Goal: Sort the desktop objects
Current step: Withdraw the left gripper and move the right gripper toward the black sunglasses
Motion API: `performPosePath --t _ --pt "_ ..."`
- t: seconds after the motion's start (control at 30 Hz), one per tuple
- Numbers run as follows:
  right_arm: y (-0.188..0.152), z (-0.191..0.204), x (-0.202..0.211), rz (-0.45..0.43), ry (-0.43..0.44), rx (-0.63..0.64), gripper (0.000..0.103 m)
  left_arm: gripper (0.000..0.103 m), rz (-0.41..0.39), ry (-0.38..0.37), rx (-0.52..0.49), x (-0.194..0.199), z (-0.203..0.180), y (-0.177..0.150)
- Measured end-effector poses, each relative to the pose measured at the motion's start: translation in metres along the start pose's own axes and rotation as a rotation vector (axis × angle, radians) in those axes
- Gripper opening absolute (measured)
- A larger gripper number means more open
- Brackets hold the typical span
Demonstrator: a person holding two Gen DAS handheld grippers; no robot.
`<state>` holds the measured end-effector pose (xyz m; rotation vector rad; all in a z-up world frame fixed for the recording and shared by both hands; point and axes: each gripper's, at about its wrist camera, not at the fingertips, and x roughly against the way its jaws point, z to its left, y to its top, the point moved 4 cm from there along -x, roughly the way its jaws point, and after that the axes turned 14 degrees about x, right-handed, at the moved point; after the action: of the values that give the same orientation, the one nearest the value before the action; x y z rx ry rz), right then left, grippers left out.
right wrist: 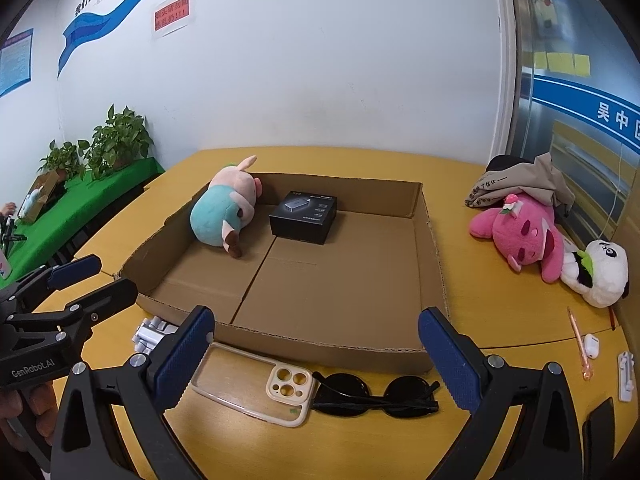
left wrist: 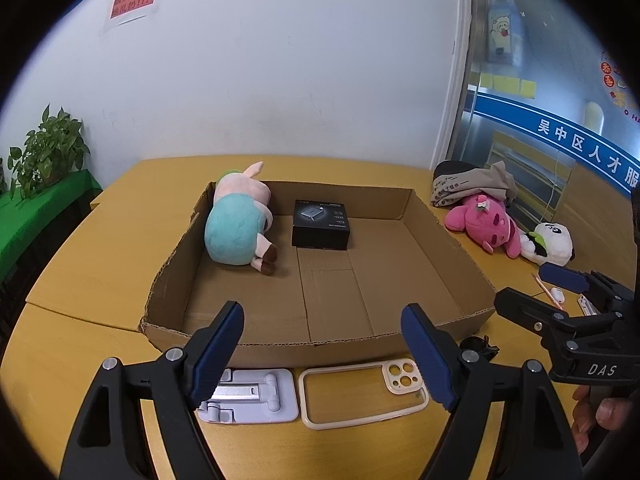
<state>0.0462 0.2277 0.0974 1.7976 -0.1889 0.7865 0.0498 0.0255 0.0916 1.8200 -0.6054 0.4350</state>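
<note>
A shallow cardboard box lies on the yellow table. In it lie a teal-and-pink pig plush and a black product box. In front of the box lie a white phone stand, a cream phone case and black sunglasses. My left gripper is open and empty above the stand and case. My right gripper is open and empty above the case and sunglasses.
A pink plush and a panda plush lie right of the box beside a beige cloth bag. A pen, a small white earbud case and a white clip lie at the right. Potted plants stand at the left.
</note>
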Motion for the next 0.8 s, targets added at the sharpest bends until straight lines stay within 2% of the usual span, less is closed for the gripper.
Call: performPosePath --t 0.17,0.33,0.43,0.57,0.7,0.8 --pt "-0.011 -0.006 -0.003 0.008 0.009 -0.015 0.103 0.081 0.043 -0.006 0.011 -0.009 0.008 -0.007" --pt "-0.047 -0.005 -0.024 0.094 0.088 -0.072 0.103 0.08 0.115 0.001 0.014 -0.025 0.019 -0.028" --pt "-0.078 0.003 -0.045 0.174 0.152 -0.107 0.103 0.079 0.18 0.003 0.018 -0.04 0.025 -0.045" --pt "-0.107 0.013 -0.064 0.239 0.217 -0.144 0.103 0.079 0.262 -0.013 0.027 -0.058 0.03 -0.066" --pt "-0.119 0.01 -0.068 0.244 0.24 -0.145 0.103 0.077 0.307 -0.026 0.006 -0.065 0.03 -0.081" --pt "-0.118 -0.005 -0.06 0.213 0.236 -0.12 0.103 0.077 0.322 -0.038 -0.012 -0.062 0.033 -0.087"
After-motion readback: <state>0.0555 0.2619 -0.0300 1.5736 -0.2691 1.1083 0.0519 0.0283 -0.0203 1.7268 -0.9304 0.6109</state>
